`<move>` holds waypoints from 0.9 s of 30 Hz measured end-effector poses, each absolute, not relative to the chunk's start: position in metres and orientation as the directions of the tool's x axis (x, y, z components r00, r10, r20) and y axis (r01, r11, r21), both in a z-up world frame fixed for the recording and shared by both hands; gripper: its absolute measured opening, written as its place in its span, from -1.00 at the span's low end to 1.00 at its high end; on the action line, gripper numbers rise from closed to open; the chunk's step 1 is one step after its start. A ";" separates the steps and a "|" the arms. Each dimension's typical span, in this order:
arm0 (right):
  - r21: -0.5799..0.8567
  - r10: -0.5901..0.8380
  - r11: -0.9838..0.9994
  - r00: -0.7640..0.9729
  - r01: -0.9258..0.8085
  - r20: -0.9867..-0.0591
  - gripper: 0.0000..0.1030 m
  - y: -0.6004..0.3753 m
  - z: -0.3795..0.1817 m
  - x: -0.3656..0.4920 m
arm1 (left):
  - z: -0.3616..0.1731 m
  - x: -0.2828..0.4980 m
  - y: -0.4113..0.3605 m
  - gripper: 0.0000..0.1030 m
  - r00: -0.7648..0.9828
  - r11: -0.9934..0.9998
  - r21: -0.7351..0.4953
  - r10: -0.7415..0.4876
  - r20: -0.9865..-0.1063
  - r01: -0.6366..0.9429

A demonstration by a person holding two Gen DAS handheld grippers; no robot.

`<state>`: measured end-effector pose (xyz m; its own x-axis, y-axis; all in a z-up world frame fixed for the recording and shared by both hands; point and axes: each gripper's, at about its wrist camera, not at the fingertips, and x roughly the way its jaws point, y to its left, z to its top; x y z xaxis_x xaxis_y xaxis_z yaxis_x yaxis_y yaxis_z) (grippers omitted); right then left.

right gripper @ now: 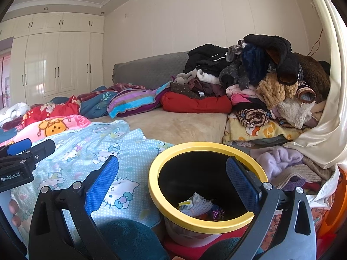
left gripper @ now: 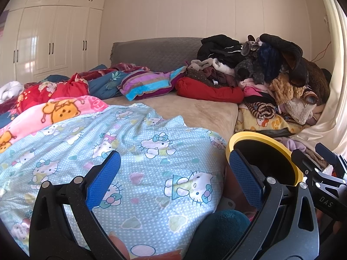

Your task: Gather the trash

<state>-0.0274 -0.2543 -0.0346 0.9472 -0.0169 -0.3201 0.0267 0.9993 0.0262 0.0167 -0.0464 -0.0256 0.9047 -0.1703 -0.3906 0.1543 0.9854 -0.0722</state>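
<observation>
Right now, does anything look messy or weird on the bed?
Yes. A big heap of clothes is piled loosely in the bed's far right corner, and the blankets lie rumpled. The trash sits inside the bin; nothing has spilled.

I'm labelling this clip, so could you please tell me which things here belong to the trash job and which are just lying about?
Belongs to the job:
- yellow-rimmed black trash bin
- crumpled wrappers inside it

Just lying about:
- pale blue cat-print blanket
- striped purple-and-blue pillow
- heap of clothes

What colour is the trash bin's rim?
Yellow; the trash bin rim shows best in the right wrist view.
</observation>
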 end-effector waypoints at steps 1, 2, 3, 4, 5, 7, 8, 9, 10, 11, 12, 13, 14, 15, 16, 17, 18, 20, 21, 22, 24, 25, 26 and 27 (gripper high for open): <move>0.026 -0.017 0.999 0.947 0.027 -0.321 0.88 -0.255 -0.035 -0.028 | -0.026 0.017 -0.046 0.79 0.904 0.985 -0.073 -0.172 -0.391 0.156; 0.027 -0.017 0.999 0.947 0.027 -0.321 0.88 -0.256 -0.035 -0.028 | -0.026 0.017 -0.046 0.79 0.904 0.985 -0.073 -0.172 -0.392 0.156; 0.028 -0.017 0.999 0.947 0.027 -0.321 0.88 -0.256 -0.035 -0.028 | -0.026 0.017 -0.047 0.79 0.904 0.985 -0.072 -0.171 -0.391 0.155; 0.027 -0.016 0.999 0.947 0.026 -0.321 0.88 -0.256 -0.035 -0.028 | -0.026 0.017 -0.047 0.79 0.904 0.985 -0.072 -0.172 -0.391 0.156; 0.026 -0.017 0.999 0.947 0.026 -0.321 0.88 -0.256 -0.035 -0.028 | -0.026 0.017 -0.046 0.79 0.905 0.985 -0.072 -0.172 -0.390 0.156; 0.027 -0.016 0.999 0.947 0.026 -0.322 0.88 -0.256 -0.035 -0.028 | -0.026 0.017 -0.047 0.79 0.904 0.985 -0.072 -0.172 -0.391 0.156; 0.027 -0.017 0.999 0.947 0.027 -0.322 0.88 -0.256 -0.035 -0.028 | -0.026 0.017 -0.047 0.79 0.905 0.985 -0.071 -0.171 -0.391 0.155; 0.027 -0.017 0.999 0.947 0.027 -0.321 0.88 -0.256 -0.035 -0.028 | -0.026 0.016 -0.047 0.79 0.905 0.985 -0.070 -0.170 -0.390 0.155; 0.027 -0.017 0.999 0.947 0.028 -0.321 0.88 -0.256 -0.035 -0.028 | -0.026 0.016 -0.047 0.79 0.905 0.985 -0.070 -0.171 -0.390 0.156; 0.027 -0.016 0.999 0.947 0.027 -0.322 0.88 -0.256 -0.035 -0.028 | -0.026 0.016 -0.047 0.79 0.904 0.985 -0.070 -0.170 -0.391 0.155; 0.028 -0.017 0.999 0.946 0.027 -0.323 0.88 -0.256 -0.035 -0.028 | -0.026 0.016 -0.047 0.79 0.904 0.985 -0.072 -0.171 -0.391 0.155; 0.029 -0.018 0.999 0.946 0.029 -0.323 0.88 -0.258 -0.035 -0.028 | -0.027 0.017 -0.047 0.79 0.903 0.985 -0.072 -0.172 -0.393 0.156; 0.029 -0.018 0.999 0.946 0.028 -0.323 0.88 -0.258 -0.035 -0.028 | -0.027 0.017 -0.047 0.79 0.903 0.985 -0.073 -0.172 -0.394 0.156; 0.028 -0.018 0.999 0.946 0.028 -0.323 0.88 -0.258 -0.035 -0.028 | -0.026 0.017 -0.046 0.79 0.903 0.986 -0.073 -0.169 -0.395 0.152; 0.028 -0.018 0.999 0.947 0.028 -0.322 0.88 -0.258 -0.035 -0.028 | -0.027 0.017 -0.045 0.79 0.901 0.986 -0.075 -0.166 -0.401 0.148; 0.028 -0.017 0.999 0.947 0.028 -0.321 0.88 -0.257 -0.035 -0.027 | -0.027 0.018 -0.043 0.79 0.898 0.986 -0.081 -0.165 -0.408 0.145; 0.028 -0.016 0.999 0.947 0.026 -0.322 0.88 -0.257 -0.035 -0.027 | -0.028 0.020 -0.040 0.79 0.893 0.986 -0.090 -0.163 -0.419 0.137; 0.030 -0.016 0.999 0.946 0.027 -0.322 0.88 -0.259 -0.035 -0.028 | -0.029 0.021 -0.036 0.79 0.891 0.988 -0.094 -0.148 -0.430 0.119; 0.038 -0.006 0.999 0.946 0.019 -0.325 0.88 -0.258 -0.034 -0.027 | -0.029 0.022 -0.034 0.79 0.891 0.991 -0.089 -0.133 -0.434 0.104; 0.040 0.003 0.999 0.946 0.010 -0.324 0.88 -0.258 -0.035 -0.026 | -0.029 0.023 -0.031 0.79 0.890 0.991 -0.090 -0.125 -0.438 0.095; 0.053 0.040 0.998 0.946 -0.024 -0.321 0.88 -0.248 -0.031 -0.020 | -0.028 0.024 -0.018 0.79 0.889 0.992 -0.107 -0.107 -0.445 0.066; 0.062 0.061 0.997 0.944 -0.043 -0.324 0.88 -0.242 -0.028 -0.013 | -0.028 0.025 -0.007 0.79 0.886 0.992 -0.123 -0.094 -0.453 0.042; 0.067 0.086 0.995 0.941 -0.068 -0.327 0.88 -0.232 -0.025 -0.007 | -0.027 0.026 0.001 0.79 0.883 0.991 -0.133 -0.087 -0.461 0.028; 0.074 0.129 0.991 0.936 -0.111 -0.326 0.88 -0.217 -0.023 0.000 | -0.027 0.027 0.016 0.79 0.880 0.989 -0.146 -0.065 -0.470 -0.005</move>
